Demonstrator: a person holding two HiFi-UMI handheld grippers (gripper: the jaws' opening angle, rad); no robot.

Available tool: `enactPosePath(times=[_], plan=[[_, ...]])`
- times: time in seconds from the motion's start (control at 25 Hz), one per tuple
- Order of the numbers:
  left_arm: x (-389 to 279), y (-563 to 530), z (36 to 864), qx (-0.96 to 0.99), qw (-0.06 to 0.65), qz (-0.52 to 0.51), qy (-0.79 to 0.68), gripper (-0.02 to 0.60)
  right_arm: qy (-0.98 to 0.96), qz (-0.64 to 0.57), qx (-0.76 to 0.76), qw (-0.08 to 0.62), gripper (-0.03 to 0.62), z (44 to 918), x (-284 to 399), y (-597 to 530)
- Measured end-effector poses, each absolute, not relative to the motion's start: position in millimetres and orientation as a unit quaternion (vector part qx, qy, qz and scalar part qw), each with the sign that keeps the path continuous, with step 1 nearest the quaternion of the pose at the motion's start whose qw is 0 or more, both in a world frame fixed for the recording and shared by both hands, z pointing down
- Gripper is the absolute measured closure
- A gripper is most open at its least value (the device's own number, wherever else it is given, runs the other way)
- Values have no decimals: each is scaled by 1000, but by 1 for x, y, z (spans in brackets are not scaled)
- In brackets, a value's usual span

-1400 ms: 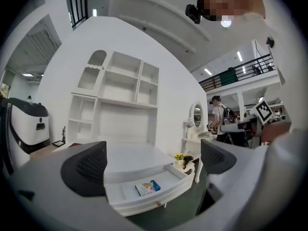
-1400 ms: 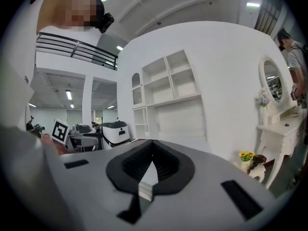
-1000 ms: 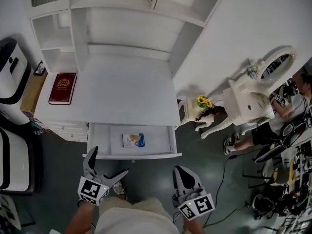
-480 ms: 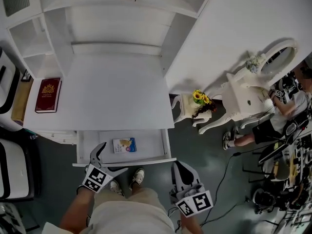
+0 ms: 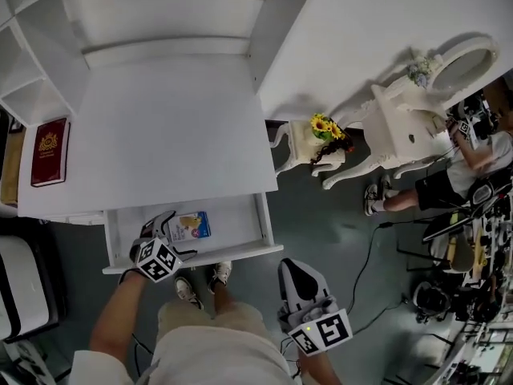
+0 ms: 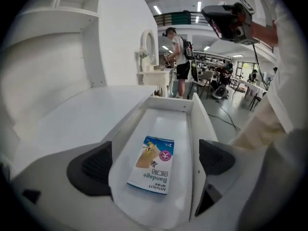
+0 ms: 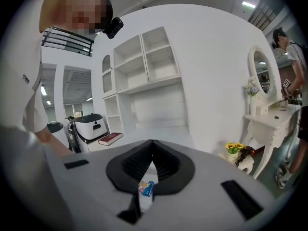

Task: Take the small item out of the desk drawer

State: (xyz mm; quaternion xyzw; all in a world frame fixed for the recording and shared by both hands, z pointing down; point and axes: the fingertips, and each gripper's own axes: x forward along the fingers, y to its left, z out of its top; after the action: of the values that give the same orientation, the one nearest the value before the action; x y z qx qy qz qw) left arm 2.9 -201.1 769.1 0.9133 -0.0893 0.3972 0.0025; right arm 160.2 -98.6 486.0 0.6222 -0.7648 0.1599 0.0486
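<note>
The white desk drawer (image 5: 263, 224) stands pulled out. A small blue and white bandage box (image 5: 191, 226) lies flat on its floor. My left gripper (image 5: 175, 233) is open and reaches over the drawer's front edge beside the box. In the left gripper view the box (image 6: 153, 165) lies on the drawer floor (image 6: 168, 124), framed by the two dark pads (image 6: 91, 166), untouched. My right gripper (image 5: 294, 269) is shut and hangs in front of the drawer, lower right. In the right gripper view its jaws meet, and the box (image 7: 146, 188) shows through the slit under them.
A dark red book (image 5: 50, 140) lies at the left of the white desk top (image 5: 168, 127), with shelves behind. To the right stand a small white side table with sunflowers (image 5: 321, 127) and a white dressing table (image 5: 417, 103). A person (image 5: 469, 163) sits at the far right.
My left gripper has moved forward from below the drawer front to over the drawer beside the box, still open. The right gripper stayed shut and low.
</note>
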Motion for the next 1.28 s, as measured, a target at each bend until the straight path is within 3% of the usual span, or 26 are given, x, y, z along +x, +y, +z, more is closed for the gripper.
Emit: enactPosePath(times=[0.64, 0.92, 1.28], plan=[[35, -206, 862, 859, -24, 509, 36, 15, -716, 192, 668, 66, 585, 507, 198, -64], [40, -208, 875, 845, -28, 531, 48, 94, -702, 197, 681, 65, 585, 513, 210, -56], [41, -205, 881, 835, -10, 548, 52, 104, -697, 201, 685, 60, 585, 516, 216, -53]])
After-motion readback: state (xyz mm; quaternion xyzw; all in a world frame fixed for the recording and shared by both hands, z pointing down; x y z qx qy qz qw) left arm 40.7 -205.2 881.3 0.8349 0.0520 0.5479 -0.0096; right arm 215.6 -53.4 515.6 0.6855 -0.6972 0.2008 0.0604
